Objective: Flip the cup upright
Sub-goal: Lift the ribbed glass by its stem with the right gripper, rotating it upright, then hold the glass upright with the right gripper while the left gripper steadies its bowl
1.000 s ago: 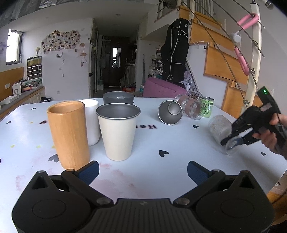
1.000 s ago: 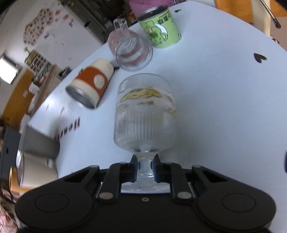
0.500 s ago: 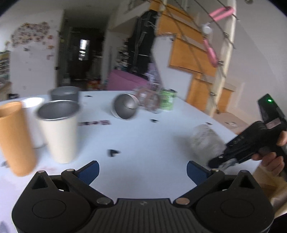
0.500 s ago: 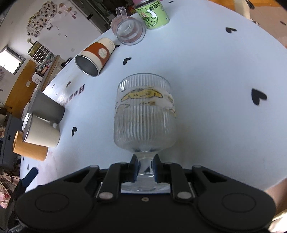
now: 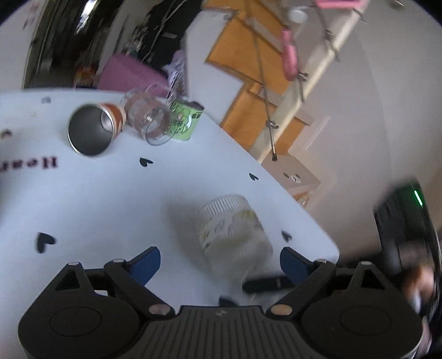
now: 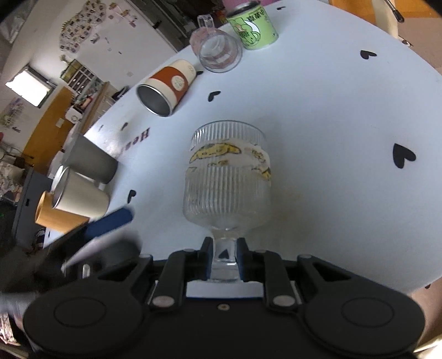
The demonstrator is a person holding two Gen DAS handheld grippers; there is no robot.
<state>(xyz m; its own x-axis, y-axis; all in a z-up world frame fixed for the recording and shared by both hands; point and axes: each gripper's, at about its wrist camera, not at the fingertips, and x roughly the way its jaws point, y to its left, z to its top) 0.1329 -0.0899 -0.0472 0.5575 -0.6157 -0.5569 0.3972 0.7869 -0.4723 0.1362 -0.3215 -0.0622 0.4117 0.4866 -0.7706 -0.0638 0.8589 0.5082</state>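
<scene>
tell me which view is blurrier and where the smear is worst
Left wrist view is blurrier: the ribbed glass, the right claw and the stair rail smear from motion. Right wrist view is crisp on the glass and orange-banded cup; only the left claw at lower left streaks.

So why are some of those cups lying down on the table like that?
Three have tipped onto their sides at the far end: the orange-banded metal cup, the clear mug and the green can. The right tool grips the ribbed goblet by its stem, tilted off upright. Nothing looks spilled.
</scene>
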